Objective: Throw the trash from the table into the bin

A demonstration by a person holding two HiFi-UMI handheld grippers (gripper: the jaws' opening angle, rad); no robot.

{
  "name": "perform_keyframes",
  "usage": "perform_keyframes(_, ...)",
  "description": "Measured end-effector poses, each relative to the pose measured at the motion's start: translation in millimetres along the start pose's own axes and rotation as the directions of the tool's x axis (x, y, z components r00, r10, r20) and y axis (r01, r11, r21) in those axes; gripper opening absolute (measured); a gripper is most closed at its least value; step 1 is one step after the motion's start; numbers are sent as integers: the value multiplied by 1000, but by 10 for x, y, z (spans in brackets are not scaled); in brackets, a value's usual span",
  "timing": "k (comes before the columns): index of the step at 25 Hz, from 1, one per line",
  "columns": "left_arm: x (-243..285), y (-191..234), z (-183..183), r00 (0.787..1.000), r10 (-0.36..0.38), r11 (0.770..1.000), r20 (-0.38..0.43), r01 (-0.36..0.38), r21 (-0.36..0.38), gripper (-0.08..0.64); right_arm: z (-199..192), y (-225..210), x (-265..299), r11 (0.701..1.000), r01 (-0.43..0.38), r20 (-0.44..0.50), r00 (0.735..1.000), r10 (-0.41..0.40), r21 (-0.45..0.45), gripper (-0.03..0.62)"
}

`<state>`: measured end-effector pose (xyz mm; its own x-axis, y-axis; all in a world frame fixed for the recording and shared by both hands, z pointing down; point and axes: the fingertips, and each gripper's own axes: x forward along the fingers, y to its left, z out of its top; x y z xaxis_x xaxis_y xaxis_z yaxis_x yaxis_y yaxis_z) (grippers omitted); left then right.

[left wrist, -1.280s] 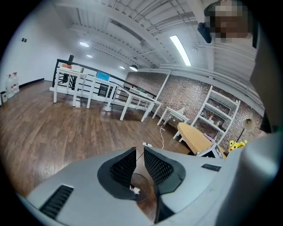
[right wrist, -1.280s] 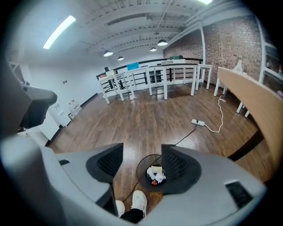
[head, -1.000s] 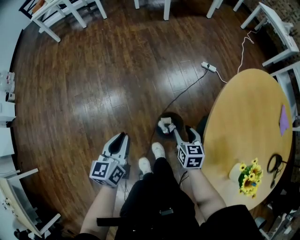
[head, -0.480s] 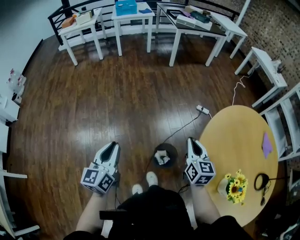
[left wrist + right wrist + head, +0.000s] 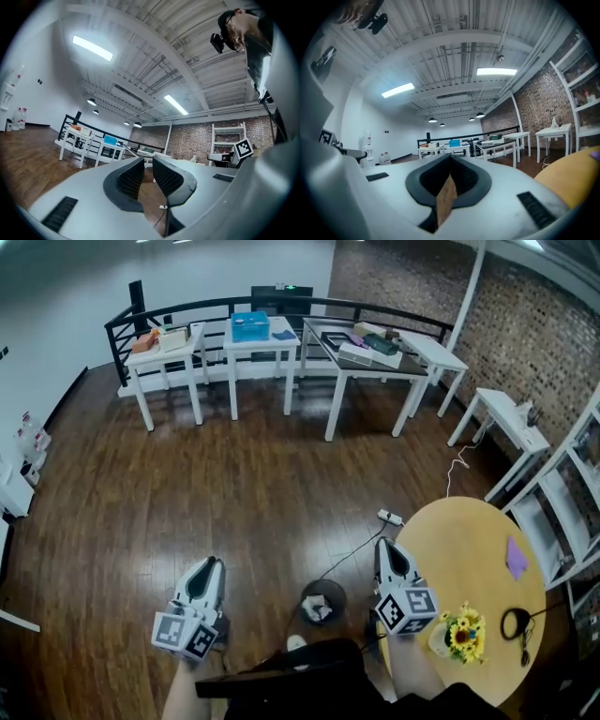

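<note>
A small dark bin stands on the wooden floor by my feet, with white crumpled trash inside it. My left gripper hangs left of the bin; its jaws stand a narrow gap apart with nothing between them. Right of the bin, against the round yellow table, my right gripper is shut. A thin tan strip shows in the seam behind its tips; I cannot tell what it is. A purple scrap lies on the table's far right.
A pot of yellow flowers and a looped black cord sit on the table. A white power strip with its cable lies on the floor beyond the bin. White tables and a black railing line the back.
Both grippers have risen away from the bin, and the head view has tilted up to take in the room. The right gripper, earlier over the bin with white trash at its tips, is now shut.
</note>
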<state>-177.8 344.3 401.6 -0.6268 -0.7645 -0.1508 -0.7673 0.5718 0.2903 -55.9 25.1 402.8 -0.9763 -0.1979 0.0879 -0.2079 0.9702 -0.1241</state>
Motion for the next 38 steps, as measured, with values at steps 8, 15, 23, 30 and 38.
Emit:
perform_keyframes(8, -64, -41, 110, 999, -34, 999, 20, 34, 16, 51, 191, -25, -109, 999, 26, 94, 995, -29, 35, 0)
perform_keyframes(15, -109, 19, 72, 1000, -18, 999, -4, 18, 42, 51, 75, -58, -176, 999, 22, 74, 997, -25, 33, 0)
perform_keyframes(23, -141, 80, 144, 1000, 21, 999, 19, -22, 42, 51, 105, -34, -113, 1000, -9, 72, 997, 8, 9, 0)
perform_keyframes(30, -130, 79, 140, 999, 34, 999, 20, -35, 40, 51, 140, -68, -87, 1000, -13, 77, 997, 12, 14, 0)
perform_keyframes(38, 26, -50, 70, 1000, 1, 999, 7, -1, 41, 51, 87, -237, -160, 1000, 17, 73, 997, -18, 15, 0)
